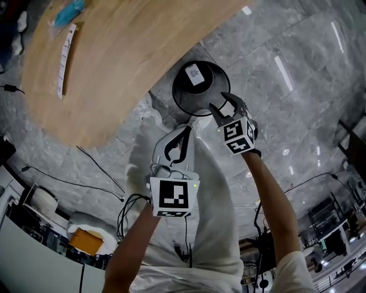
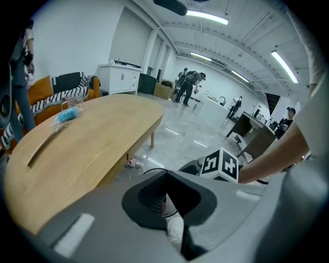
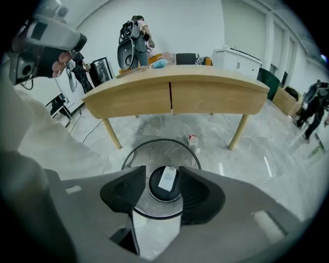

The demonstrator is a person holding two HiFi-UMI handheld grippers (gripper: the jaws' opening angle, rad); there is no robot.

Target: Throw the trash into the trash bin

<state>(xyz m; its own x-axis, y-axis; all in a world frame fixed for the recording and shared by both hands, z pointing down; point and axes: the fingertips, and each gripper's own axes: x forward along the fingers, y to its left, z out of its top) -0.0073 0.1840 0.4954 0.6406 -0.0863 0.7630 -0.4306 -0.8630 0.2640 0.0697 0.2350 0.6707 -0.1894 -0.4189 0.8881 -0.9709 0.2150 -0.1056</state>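
Observation:
A black mesh trash bin (image 1: 213, 73) stands on the grey floor beside the wooden table (image 1: 131, 51). One white piece of trash (image 1: 194, 74) lies on its bottom, and it also shows between the right jaws as a white card (image 3: 167, 178). My right gripper (image 1: 226, 106) hangs open and empty over the bin's near rim (image 3: 160, 141). Nearer the person, over a white trouser leg, my left gripper (image 1: 182, 136) is shut with its tips touching and nothing visibly between them. On the table lie a blue packet (image 1: 68, 11) and a long white strip (image 1: 64, 57).
A crumpled bottle-like scrap (image 3: 193, 139) lies on the floor under the table edge, near a table leg (image 3: 235, 132). Black cables (image 1: 97, 166) trail over the floor at the left. People stand far off in the room (image 2: 187, 85). Shelves and clutter line the lower edge (image 1: 51, 223).

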